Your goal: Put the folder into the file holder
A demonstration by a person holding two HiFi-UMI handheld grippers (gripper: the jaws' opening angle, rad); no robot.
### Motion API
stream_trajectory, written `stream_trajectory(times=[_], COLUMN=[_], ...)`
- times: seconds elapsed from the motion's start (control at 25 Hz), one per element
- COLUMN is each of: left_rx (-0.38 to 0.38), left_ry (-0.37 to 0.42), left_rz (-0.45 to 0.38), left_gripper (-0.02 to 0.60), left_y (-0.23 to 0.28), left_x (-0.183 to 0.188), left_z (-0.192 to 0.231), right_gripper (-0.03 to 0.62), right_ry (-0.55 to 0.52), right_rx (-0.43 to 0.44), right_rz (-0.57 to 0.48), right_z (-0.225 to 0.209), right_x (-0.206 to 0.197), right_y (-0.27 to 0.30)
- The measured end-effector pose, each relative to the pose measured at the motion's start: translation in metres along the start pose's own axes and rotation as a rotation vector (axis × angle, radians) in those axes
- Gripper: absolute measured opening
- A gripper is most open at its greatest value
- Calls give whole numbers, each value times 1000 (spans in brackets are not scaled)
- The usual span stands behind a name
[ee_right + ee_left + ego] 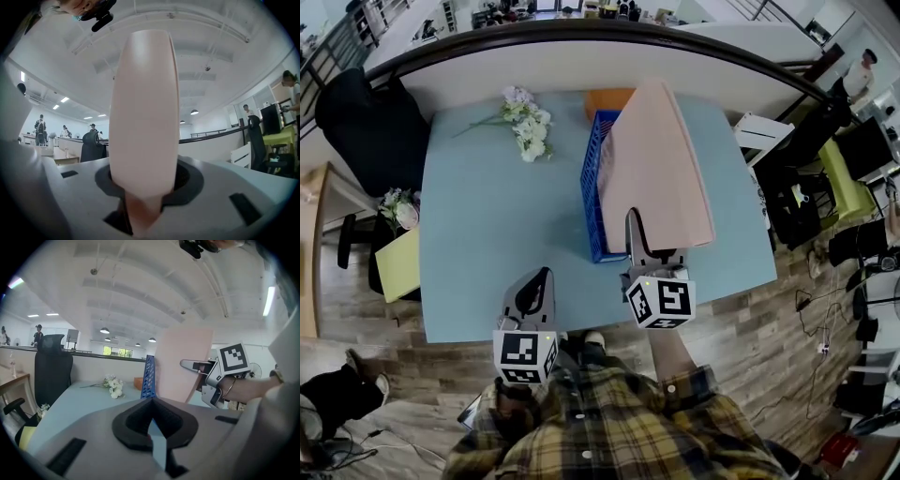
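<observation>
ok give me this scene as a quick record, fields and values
table: light blue
file holder: blue, standing mid-table
folder: pink, held on edge over the file holder's right side; whether it has entered can't be told
right gripper: shut on the folder's near edge
left gripper: shut, empty, by the table's near edge
flowers: white, far left of the table
box: orange, behind the file holder

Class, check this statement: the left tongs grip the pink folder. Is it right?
Not right. The right tongs grip the pink folder; the right gripper view shows it between them. The left tongs hold nothing.
</observation>
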State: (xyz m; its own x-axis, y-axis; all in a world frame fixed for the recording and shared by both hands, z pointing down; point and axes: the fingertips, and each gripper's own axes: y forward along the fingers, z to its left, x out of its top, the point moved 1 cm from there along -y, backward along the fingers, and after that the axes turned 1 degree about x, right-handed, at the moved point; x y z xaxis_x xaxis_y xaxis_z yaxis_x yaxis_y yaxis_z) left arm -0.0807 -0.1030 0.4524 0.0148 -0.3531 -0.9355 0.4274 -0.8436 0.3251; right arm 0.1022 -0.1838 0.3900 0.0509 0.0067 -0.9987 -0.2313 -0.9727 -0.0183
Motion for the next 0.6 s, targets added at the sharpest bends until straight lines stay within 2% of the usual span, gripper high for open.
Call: stream_trajectory(times=[0.6], left_rx=[7], left_ry=[-13], left_rz=[30], left_gripper=[-9], left_y=[5], left_x=[-9], left_z=[7], right_gripper=[166], right_ry=[-7], right_rx=[3], right_rz=[99], right_z=[1], right_x=[-39], right_y=[16])
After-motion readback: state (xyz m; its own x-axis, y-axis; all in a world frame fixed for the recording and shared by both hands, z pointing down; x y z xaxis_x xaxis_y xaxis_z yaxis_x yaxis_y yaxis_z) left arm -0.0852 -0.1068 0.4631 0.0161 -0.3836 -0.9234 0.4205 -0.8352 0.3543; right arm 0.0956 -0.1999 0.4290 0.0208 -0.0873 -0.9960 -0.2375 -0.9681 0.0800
